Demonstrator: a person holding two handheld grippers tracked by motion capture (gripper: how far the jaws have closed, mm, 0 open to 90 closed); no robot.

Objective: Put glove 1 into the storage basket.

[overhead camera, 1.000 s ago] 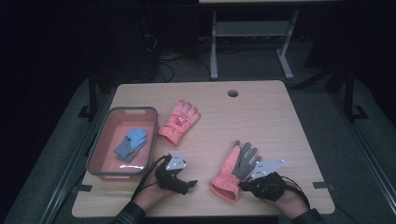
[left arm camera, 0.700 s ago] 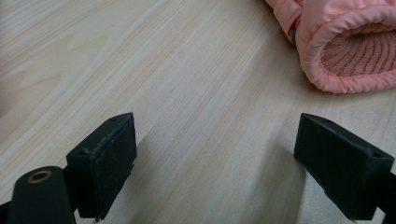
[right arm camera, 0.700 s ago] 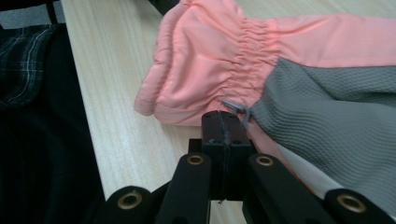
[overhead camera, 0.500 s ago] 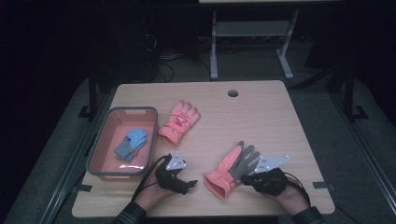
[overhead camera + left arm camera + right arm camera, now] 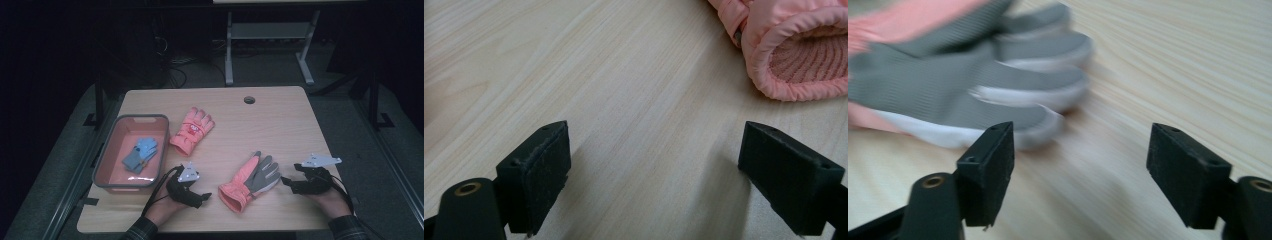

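A pink glove with a grey palm (image 5: 250, 180) lies palm up near the table's front edge; its grey fingers (image 5: 998, 70) are just ahead of my right gripper (image 5: 1083, 175). That right gripper (image 5: 286, 183) sits to the glove's right, and its jaws have just been opening, with only bare wood between them. My left gripper (image 5: 204, 196) rests open to the glove's left, pointing at the pink cuff (image 5: 794, 55). Its jaws (image 5: 654, 175) hold nothing. A second pink glove (image 5: 192, 129) lies back up farther away, beside the bin.
A pink-lined grey bin (image 5: 107, 155) stands at the table's left and holds a small blue glove pair (image 5: 141, 154). The wooden table (image 5: 280, 125) has a cable hole (image 5: 249, 100) near its far edge. Dark floor and a metal stand lie beyond.
My right gripper let go of the grey-palmed glove's fingers, opened, and drew back to the right. The glove slid slightly left and now lies free. My left gripper stayed put.
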